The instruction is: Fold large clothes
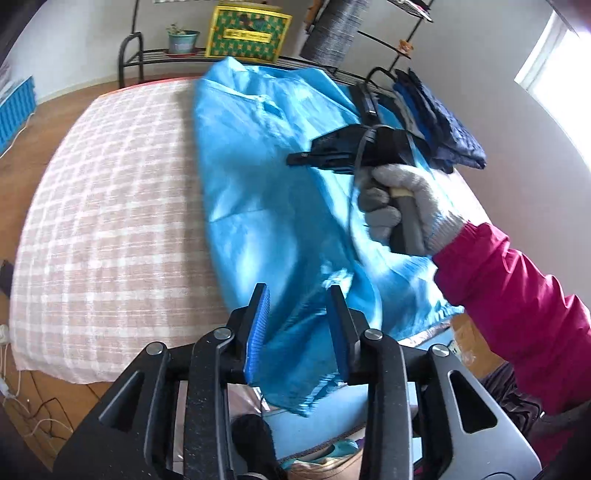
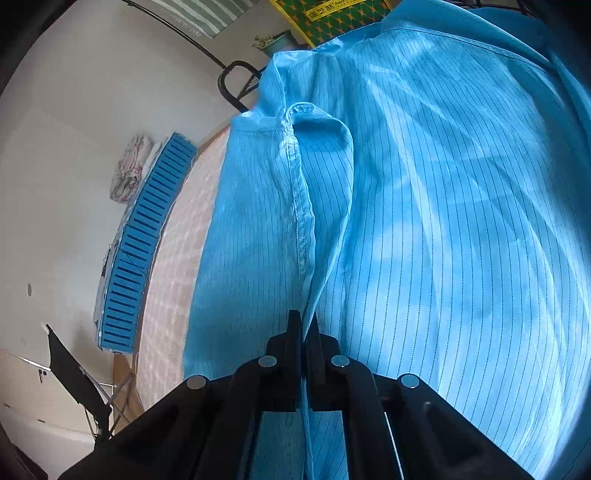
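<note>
A large light-blue pinstriped garment (image 1: 269, 206) lies spread over the right half of a pink checked bed cover (image 1: 110, 221), its lower edge hanging off the near side. My left gripper (image 1: 299, 299) hovers over that near edge. It is open, and the cloth shows in the gap without the blue pads (image 1: 258, 332) pressing on it. My right gripper (image 2: 304, 321) is shut on a stitched hem fold of the garment (image 2: 303, 206), which rises from its jaws. In the left wrist view the right gripper (image 1: 295, 159) sits above the garment's middle, held by a grey-gloved hand (image 1: 410, 206) with a magenta sleeve.
Folded dark blue clothes (image 1: 447, 125) lie at the bed's far right. Behind the bed stands a black metal rack (image 1: 129, 55) with a potted plant (image 1: 181, 40) and a yellow-green box (image 1: 247, 33). A blue slatted crate (image 2: 144, 251) stands at the left; cables (image 1: 22, 406) lie on the floor.
</note>
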Tool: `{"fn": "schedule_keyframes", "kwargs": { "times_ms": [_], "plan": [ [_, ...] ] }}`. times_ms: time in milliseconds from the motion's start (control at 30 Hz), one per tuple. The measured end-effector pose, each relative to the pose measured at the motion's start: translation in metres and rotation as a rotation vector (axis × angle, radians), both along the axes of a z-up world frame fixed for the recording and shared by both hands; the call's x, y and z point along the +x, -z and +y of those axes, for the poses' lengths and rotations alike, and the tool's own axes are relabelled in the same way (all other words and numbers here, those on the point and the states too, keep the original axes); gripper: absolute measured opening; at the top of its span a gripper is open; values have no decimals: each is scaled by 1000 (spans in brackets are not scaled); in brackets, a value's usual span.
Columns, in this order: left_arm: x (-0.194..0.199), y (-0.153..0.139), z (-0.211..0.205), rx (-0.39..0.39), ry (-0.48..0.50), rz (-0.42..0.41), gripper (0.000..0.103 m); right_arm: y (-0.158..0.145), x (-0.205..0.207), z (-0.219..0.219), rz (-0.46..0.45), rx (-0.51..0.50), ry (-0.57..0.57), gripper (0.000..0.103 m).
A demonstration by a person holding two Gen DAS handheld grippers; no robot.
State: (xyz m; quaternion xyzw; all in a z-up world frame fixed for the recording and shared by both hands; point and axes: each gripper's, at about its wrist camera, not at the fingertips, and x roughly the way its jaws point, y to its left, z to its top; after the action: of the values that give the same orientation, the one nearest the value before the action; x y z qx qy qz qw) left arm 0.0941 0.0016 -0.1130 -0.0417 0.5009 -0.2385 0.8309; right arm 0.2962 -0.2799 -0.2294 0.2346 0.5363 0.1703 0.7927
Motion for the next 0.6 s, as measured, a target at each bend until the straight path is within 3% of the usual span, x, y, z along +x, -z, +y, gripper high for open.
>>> {"fn": "schedule_keyframes", "kwargs": {
  "times_ms": [67,100,133,167,333,467,533,600],
  "plan": [
    [10,6,23,-24,-58,20,32,-8,-6,6,-11,-39,-29,12],
    [16,12,36,-39,-86,31,32,-16,-11,8,-21,-61,-37,20],
    [21,17,45,-52,-111,43,32,-22,-17,7,-32,-80,-43,37],
    [27,22,48,-67,-129,55,32,-29,-26,6,-40,-90,-51,41],
    [45,58,45,-113,-133,127,32,-39,-81,-8,10,-111,-115,43],
    [35,84,14,-101,-5,181,32,-31,-114,-17,45,-74,-105,44],
    [25,89,11,-108,13,195,32,-27,-124,-15,61,-69,-98,44],
    [20,92,13,-116,10,207,32,-23,-133,-17,75,-82,-83,54]
  ]
}}
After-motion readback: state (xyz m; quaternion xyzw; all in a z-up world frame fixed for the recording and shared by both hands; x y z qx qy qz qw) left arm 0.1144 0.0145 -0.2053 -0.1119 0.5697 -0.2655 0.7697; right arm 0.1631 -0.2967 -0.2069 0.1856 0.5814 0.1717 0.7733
